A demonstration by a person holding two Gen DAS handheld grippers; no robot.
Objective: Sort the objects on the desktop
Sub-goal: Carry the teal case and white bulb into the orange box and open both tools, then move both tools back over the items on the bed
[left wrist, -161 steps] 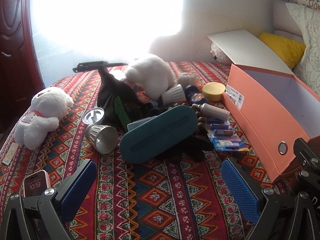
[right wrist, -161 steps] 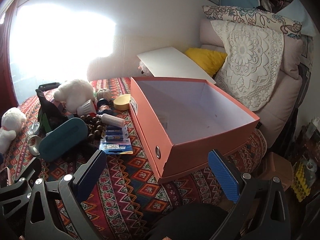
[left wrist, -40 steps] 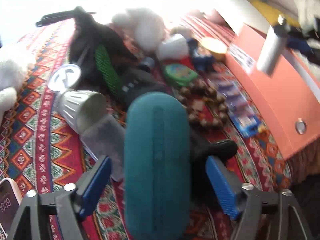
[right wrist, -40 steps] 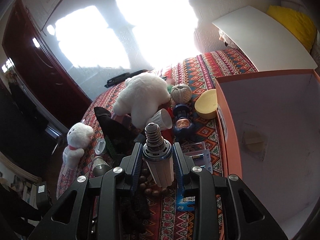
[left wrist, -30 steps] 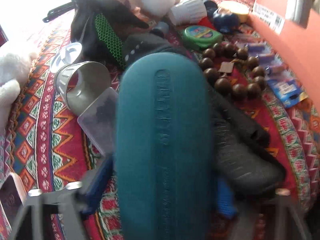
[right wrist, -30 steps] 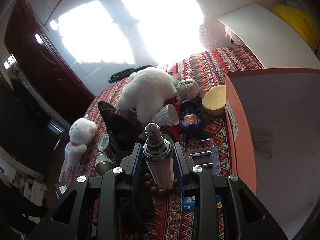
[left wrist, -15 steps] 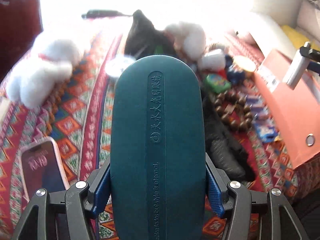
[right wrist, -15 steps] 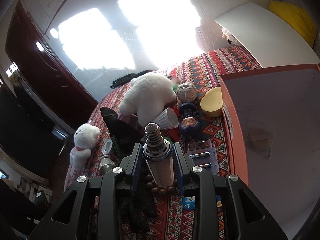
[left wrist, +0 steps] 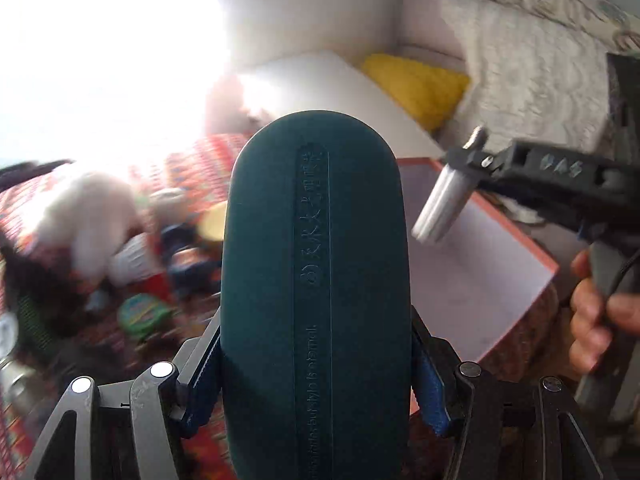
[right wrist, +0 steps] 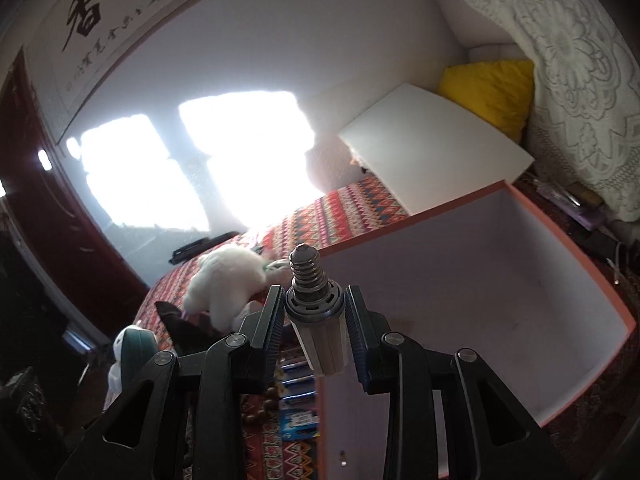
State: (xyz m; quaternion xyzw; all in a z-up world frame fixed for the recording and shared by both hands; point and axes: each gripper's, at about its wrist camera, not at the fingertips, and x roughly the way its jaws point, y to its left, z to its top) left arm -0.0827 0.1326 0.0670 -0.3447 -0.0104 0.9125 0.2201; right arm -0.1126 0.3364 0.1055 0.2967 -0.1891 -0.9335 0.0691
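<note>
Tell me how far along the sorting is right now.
Nothing shows inside the orange box yet. In hand: left gripper clamps the teal oval case; right gripper clamps the white screw-base bulb over the box. Left: white plush bear, battery packs, beads.

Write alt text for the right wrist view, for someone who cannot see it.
The right gripper clamps a white screw-base light bulb above the corner of an open orange box with a bare pale interior. Behind lie a patterned red cloth, a white plush toy and a yellow cushion.
</note>
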